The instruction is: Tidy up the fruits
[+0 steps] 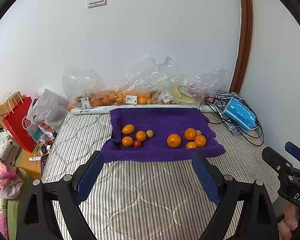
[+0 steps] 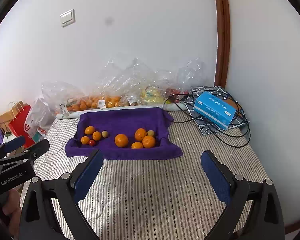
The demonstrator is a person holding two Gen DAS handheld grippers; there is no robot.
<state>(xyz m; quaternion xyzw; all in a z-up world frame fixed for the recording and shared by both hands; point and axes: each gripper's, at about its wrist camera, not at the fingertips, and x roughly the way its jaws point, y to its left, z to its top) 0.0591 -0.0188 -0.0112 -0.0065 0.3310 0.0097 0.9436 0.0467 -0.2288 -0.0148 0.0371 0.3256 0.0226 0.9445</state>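
Purple towel [image 1: 162, 120] on the striped bed holds two clusters of oranges [image 1: 174, 140]. Left gripper [image 1: 148, 160] and right gripper [image 2: 152, 158] hover spread, empty. Behind: plastic bags [image 1: 130, 88], blue tissue box [image 2: 215, 110], black cable [image 2: 240, 140].

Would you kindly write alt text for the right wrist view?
Open right tongs hover over a striped bed, facing a purple towel that holds oranges and smaller fruits. Behind lie bagged fruit and a blue box.

Striped bed [image 1: 142, 190] under purple towel [image 1: 162, 120], tissue box [image 1: 240, 114].
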